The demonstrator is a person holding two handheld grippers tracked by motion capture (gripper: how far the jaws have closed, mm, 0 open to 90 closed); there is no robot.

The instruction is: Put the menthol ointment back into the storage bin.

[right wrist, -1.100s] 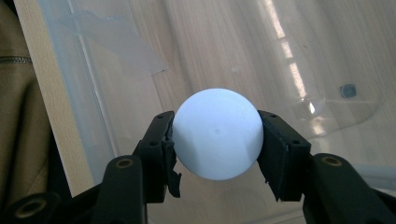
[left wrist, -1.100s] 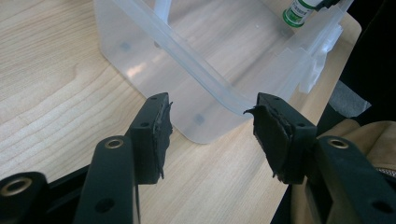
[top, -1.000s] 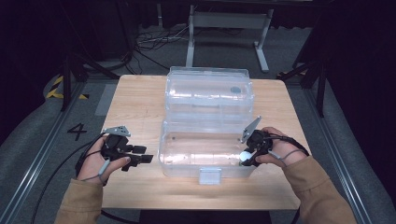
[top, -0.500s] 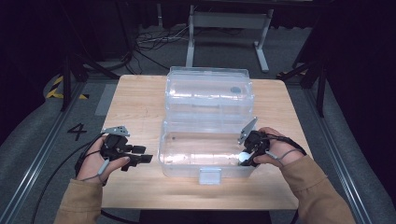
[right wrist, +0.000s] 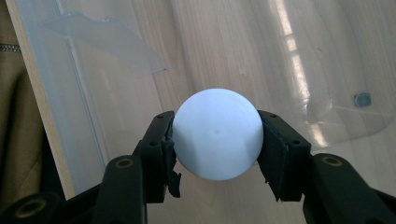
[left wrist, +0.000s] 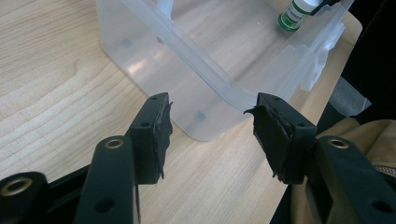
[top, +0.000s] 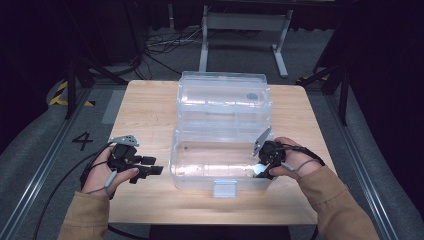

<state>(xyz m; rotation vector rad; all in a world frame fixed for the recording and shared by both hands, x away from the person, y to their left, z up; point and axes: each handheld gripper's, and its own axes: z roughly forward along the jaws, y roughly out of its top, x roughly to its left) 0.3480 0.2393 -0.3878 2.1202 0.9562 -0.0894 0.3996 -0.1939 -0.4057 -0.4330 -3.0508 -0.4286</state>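
Wood table (top: pixel 150 107) w/ open clear plastic box (top: pixel 222 125) on it.

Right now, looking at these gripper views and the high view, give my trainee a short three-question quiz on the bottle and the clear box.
1. True or false: the left gripper holds something.
2. What does the right gripper grip? A) a wooden block B) a white-capped bottle C) a latch
3. Fill in: the clear plastic box stands with its lid ____.

Key:
1. False: its jaws stand open and bare beside the box's corner.
2. B: the round white cap sits between its pads; the left gripper view shows the bottle's green-and-white body at the box's far end.
3. Open: the lid is swung back onto the wooden table.
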